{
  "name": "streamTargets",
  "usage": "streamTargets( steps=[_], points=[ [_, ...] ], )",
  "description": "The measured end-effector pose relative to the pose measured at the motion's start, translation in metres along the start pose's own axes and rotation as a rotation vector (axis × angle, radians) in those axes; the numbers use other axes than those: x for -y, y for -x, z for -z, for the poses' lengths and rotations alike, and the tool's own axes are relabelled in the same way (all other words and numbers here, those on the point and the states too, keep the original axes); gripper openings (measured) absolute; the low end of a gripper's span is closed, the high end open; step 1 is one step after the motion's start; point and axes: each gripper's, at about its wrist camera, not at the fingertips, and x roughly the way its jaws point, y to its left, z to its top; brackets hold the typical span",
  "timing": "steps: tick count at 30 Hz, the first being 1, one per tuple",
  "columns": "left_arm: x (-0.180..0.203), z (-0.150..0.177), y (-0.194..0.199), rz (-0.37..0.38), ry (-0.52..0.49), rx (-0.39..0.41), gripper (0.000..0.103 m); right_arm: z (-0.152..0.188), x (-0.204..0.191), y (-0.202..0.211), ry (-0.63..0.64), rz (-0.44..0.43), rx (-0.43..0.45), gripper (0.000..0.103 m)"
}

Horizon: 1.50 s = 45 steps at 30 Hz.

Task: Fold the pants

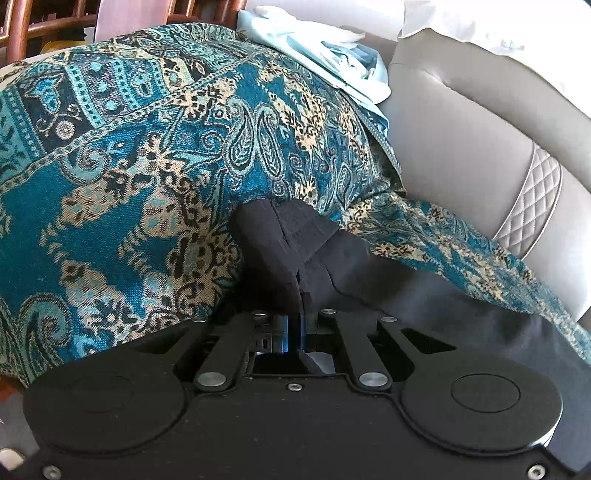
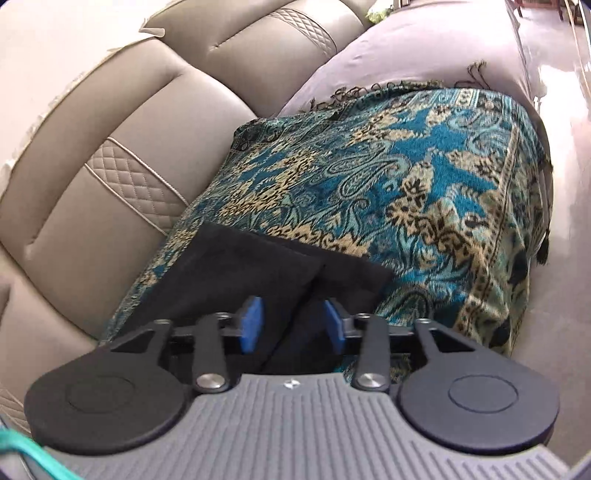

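Note:
The black pants (image 1: 461, 306) lie on a teal paisley throw (image 1: 147, 166) on a sofa seat. My left gripper (image 1: 300, 295) is shut on a bunched fold of the pants, and the cloth wraps over and hides the fingertips. In the right wrist view the pants (image 2: 236, 269) lie flat with a straight far edge. My right gripper (image 2: 291, 321) is open, its blue pads (image 2: 252, 323) on either side of a crease in the black cloth.
The beige leather sofa backrest (image 1: 480, 155) rises behind the seat and shows in the right wrist view (image 2: 110, 129). Pale blue folded cloth (image 1: 332, 55) lies at the back. A grey cover (image 2: 406, 48) lies beyond the throw (image 2: 424, 177). Wooden chairs (image 1: 37, 22) stand far left.

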Motion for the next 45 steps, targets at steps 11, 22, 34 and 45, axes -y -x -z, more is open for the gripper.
streamTargets(
  steps=[11,22,34,45],
  points=[
    [0.003,0.004,-0.010,-0.029,-0.011,-0.017,0.007,0.003,-0.040,-0.033,0.193,0.069,0.062,0.040],
    [0.006,-0.005,0.006,0.006,-0.039,0.007,0.007,0.008,-0.041,-0.008,0.228,0.275,0.095,0.007],
    [0.007,0.010,0.016,-0.009,-0.110,-0.013,0.007,0.008,-0.027,0.000,0.325,0.339,0.119,0.008],
    [-0.002,0.020,0.020,-0.006,-0.129,-0.043,0.007,0.009,-0.035,-0.012,0.391,0.409,0.127,0.009]
  ],
)
